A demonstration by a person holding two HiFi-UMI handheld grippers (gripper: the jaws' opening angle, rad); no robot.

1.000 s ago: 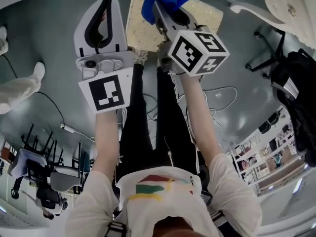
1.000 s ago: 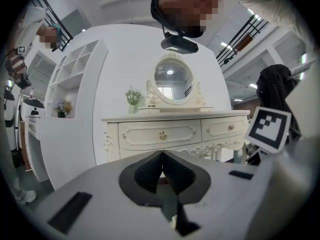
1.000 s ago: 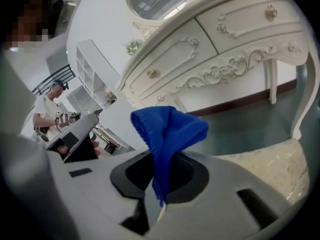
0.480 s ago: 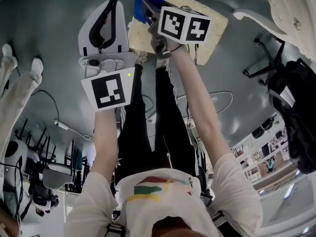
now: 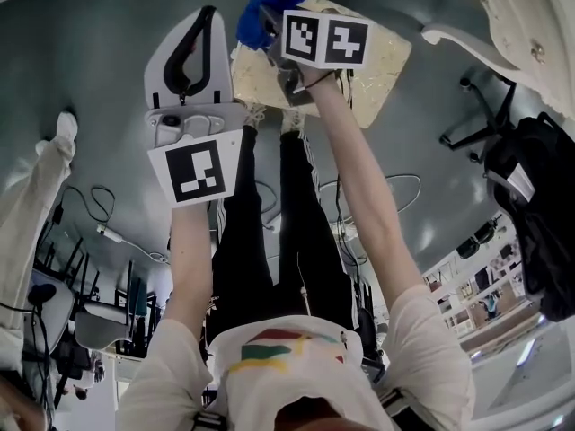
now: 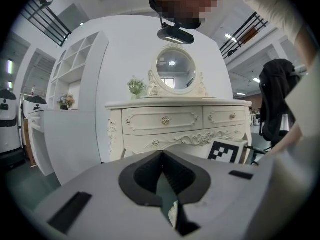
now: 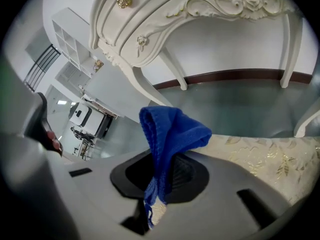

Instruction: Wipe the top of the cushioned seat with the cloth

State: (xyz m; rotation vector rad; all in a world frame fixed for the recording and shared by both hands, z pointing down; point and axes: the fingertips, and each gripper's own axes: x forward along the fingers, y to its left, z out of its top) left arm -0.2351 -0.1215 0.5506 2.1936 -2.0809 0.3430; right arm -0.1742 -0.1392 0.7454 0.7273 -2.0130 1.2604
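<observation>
Cloth (image 5: 263,5), blue, is bunching in my right claw (image 5: 271,27) at the edge of the cushioned seat (image 5: 382,57) in the head view, while my left claw (image 5: 205,21) is idling beside it. In the left gripper view, that claw is sitting clenched and empty, facing a dresser (image 6: 170,124). In the right gripper view, the claw is gripping the cloth, and cloth-to-seat contact is unclear. I'm judging this as mid-wipe; the next move is calling for pressing down and sweeping across.

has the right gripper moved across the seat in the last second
Yes. In the head view the right gripper, shut on the blue cloth, has slid left and farther from the person over the cushioned seat, toward its left edge.
</observation>
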